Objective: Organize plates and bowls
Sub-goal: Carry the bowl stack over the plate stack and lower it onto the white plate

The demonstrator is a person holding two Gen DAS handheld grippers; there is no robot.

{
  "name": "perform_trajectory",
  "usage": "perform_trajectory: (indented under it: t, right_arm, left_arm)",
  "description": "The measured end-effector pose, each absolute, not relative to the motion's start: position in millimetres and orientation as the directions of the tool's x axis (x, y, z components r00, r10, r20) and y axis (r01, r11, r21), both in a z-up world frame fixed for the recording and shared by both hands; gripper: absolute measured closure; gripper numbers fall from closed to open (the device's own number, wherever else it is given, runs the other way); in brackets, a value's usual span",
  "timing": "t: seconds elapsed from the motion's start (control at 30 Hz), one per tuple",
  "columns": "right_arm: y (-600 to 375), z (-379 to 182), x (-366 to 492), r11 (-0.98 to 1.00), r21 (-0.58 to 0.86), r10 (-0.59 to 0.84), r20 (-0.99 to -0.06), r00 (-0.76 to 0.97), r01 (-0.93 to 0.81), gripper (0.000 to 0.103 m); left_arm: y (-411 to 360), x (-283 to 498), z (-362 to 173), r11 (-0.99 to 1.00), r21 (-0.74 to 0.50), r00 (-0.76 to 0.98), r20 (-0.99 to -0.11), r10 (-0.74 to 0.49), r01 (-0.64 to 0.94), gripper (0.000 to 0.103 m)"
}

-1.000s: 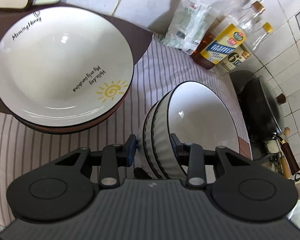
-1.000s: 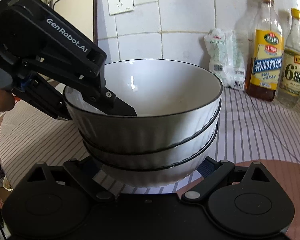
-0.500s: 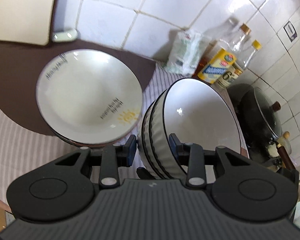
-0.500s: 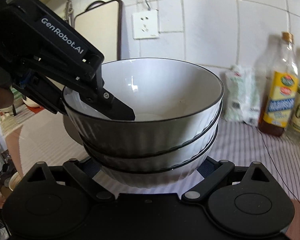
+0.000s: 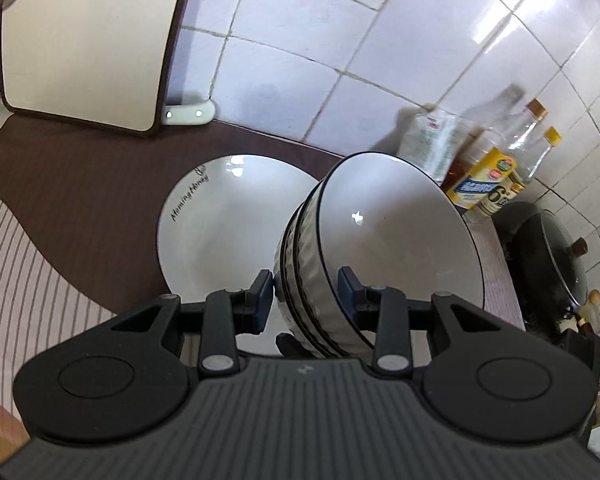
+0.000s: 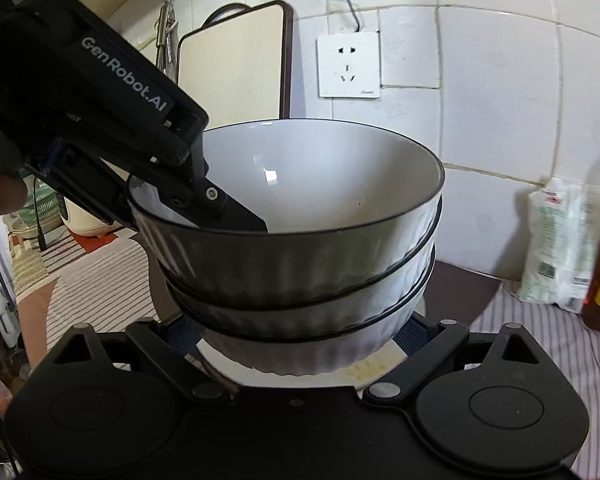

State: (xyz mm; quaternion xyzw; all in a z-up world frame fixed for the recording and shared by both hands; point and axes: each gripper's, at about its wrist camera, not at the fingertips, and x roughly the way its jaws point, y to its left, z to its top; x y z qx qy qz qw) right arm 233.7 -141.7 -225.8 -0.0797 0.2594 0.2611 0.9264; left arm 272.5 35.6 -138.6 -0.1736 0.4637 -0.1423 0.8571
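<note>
Three nested white ribbed bowls with black rims (image 5: 380, 232) (image 6: 300, 264) hang tilted in the air. My left gripper (image 5: 305, 294) is shut on the stack's rim, one finger (image 6: 236, 214) inside the top bowl and the other outside. My right gripper (image 6: 302, 336) stands wide, its blue pads pressing the two sides of the lowest bowl. Just beyond and below the stack lies a white plate lettered "Morning Honey" (image 5: 220, 232) on a brown mat (image 5: 80, 184). Part of that plate (image 6: 364, 368) shows under the bowls in the right wrist view.
A beige cutting board (image 5: 84, 40) (image 6: 236, 68) leans on the tiled wall at the back left. Bottles (image 5: 484, 184), a plastic bag (image 5: 436, 144) and a black wok (image 5: 552, 256) stand to the right. Striped cloth (image 5: 12, 264) covers the counter. A wall socket (image 6: 348, 64) sits above.
Both grippers have risen with the bowl stack and carried it left, from the striped cloth to above the edge of the plates. Neither grip has changed.
</note>
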Motion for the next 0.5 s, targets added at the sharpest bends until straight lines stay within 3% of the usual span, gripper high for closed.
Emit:
perform_trajectory:
  t: [0.5]
  right_arm:
    - [-104,-256,280,0.872,-0.062,0.36,-0.592,0.721,-0.486,0.005]
  left_arm:
    - [65,333,-181,0.891,-0.439,0.466,-0.769,-0.438,0.114,0.07]
